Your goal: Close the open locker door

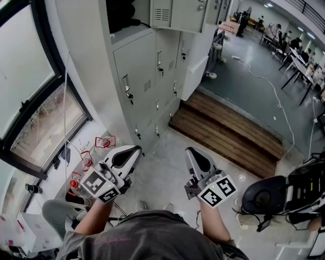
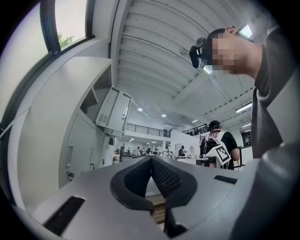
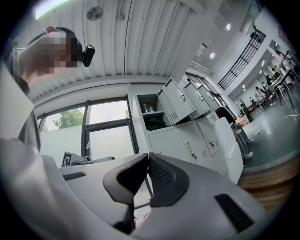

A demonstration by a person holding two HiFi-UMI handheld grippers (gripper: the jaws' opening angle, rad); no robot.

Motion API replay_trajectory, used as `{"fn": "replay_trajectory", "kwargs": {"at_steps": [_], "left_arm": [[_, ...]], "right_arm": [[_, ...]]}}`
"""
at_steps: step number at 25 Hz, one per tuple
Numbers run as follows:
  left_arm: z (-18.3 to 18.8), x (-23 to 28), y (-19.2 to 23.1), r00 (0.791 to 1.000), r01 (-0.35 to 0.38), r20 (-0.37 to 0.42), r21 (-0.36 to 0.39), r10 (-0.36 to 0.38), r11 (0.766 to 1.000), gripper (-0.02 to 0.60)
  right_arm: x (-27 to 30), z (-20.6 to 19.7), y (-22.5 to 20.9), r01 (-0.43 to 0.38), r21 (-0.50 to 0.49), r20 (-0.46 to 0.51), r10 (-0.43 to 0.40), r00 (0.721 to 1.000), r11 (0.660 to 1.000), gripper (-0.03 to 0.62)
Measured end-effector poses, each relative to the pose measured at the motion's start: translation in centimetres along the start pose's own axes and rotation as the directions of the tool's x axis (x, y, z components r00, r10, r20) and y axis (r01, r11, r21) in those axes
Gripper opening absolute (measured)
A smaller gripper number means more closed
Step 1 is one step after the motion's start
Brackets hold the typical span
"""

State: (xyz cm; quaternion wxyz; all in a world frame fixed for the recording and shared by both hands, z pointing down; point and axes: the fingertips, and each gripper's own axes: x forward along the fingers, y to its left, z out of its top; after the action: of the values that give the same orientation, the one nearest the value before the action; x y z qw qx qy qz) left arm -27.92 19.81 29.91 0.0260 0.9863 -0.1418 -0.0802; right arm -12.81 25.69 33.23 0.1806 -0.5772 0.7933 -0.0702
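A bank of grey lockers [image 1: 147, 86] stands ahead of me. At its top, one door [image 1: 175, 15] is swung outward, and the compartment [image 1: 122, 15] behind it holds dark things. That open door [image 3: 176, 101] and compartment [image 3: 151, 115] also show in the right gripper view. From the left gripper view the door [image 2: 115, 110] hangs high on the left. My left gripper [image 1: 134, 149] and right gripper [image 1: 190, 151] are held low, well below and short of the door. The jaws of both are shut with nothing between them, as the left gripper [image 2: 151, 161] and right gripper [image 3: 147, 157] show in their own views.
A large window [image 1: 35, 101] fills the left wall. Red items and cables [image 1: 96, 150] lie on the floor near the lockers' foot. A wooden step [image 1: 228, 127] runs to the right of the lockers. A black chair [image 1: 264, 195] stands at lower right. People sit at desks [image 1: 299, 56] far off.
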Motion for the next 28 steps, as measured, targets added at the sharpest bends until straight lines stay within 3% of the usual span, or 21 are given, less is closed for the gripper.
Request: {"fn": "replay_trajectory", "kwargs": {"at_steps": [28], "left_arm": [[-0.7,4.4,-6.0,0.999,-0.040,0.028,0.034,0.039,0.999,0.015]], "right_arm": [[-5.7,3.4,-3.9,-0.043,-0.017,0.006,0.044,0.999,0.999,0.025]]}}
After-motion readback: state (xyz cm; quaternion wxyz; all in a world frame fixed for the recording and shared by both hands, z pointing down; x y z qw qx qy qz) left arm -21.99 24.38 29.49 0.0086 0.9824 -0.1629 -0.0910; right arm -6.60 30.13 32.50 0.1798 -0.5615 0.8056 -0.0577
